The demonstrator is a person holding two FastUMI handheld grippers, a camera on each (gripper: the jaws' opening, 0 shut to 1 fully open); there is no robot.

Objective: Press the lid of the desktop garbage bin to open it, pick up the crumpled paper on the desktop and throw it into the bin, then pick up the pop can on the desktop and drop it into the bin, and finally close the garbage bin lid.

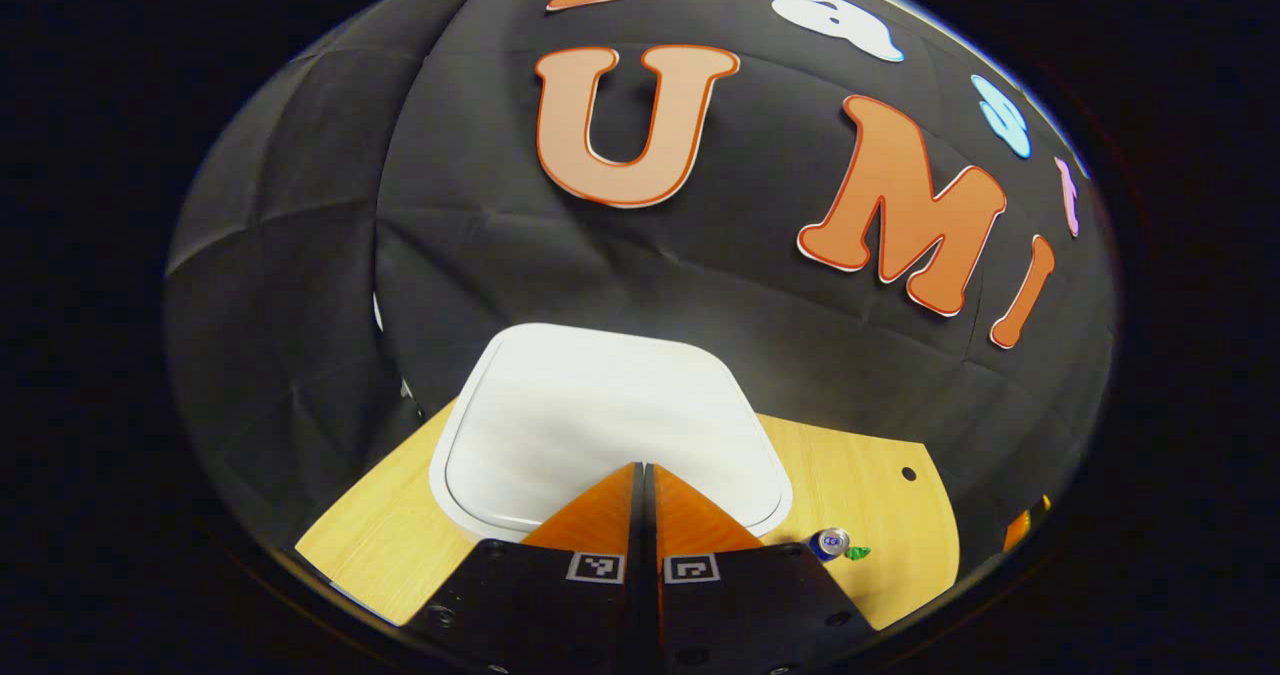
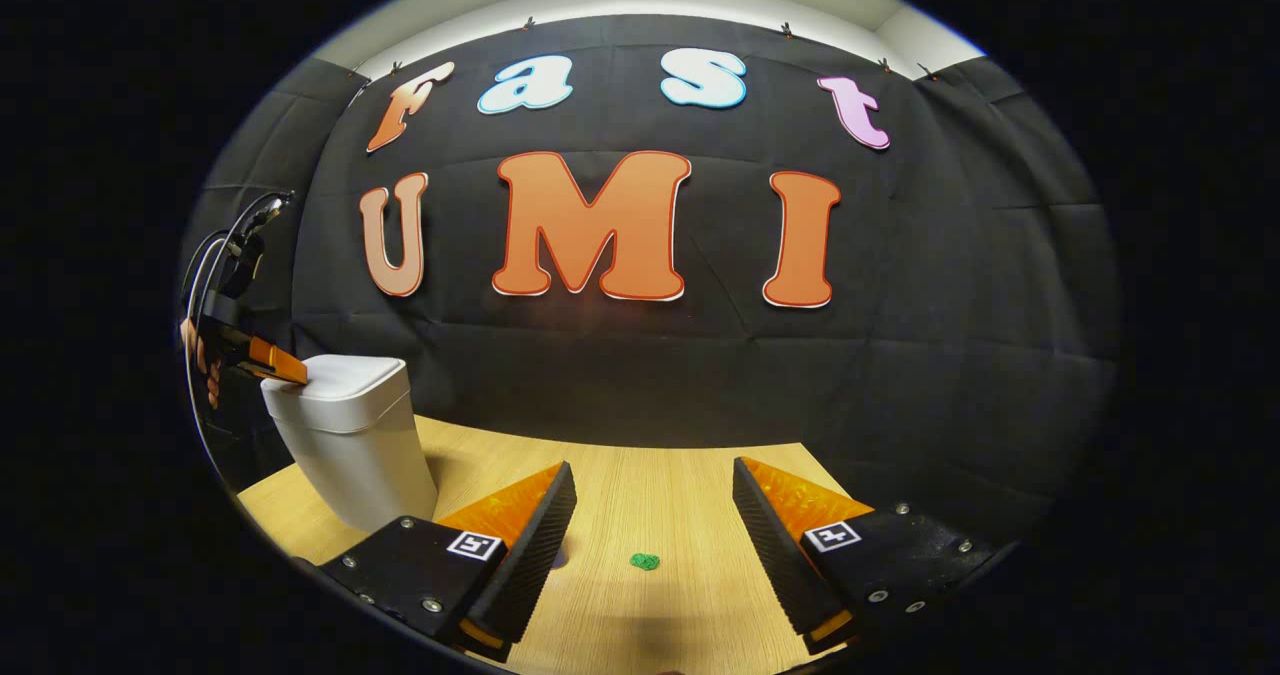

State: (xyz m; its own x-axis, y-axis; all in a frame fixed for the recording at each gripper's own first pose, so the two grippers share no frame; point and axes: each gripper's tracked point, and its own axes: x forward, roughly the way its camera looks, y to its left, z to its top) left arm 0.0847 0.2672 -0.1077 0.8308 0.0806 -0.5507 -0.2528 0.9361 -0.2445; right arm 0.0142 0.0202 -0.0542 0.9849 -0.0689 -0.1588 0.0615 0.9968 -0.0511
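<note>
White bin (image 1: 610, 425), lid down; left gripper (image 1: 643, 470) closed empty over it, right gripper (image 2: 650, 500) wide open, empty.

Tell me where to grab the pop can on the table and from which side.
Judging from the left gripper view, the pop can stands upright on the table, top rim facing up, right of the bin. Grip its round side wall about mid-height, coming in level from the open table side with fingers straddling it. The crumpled paper sits right beside it, so avoid that side.
</note>
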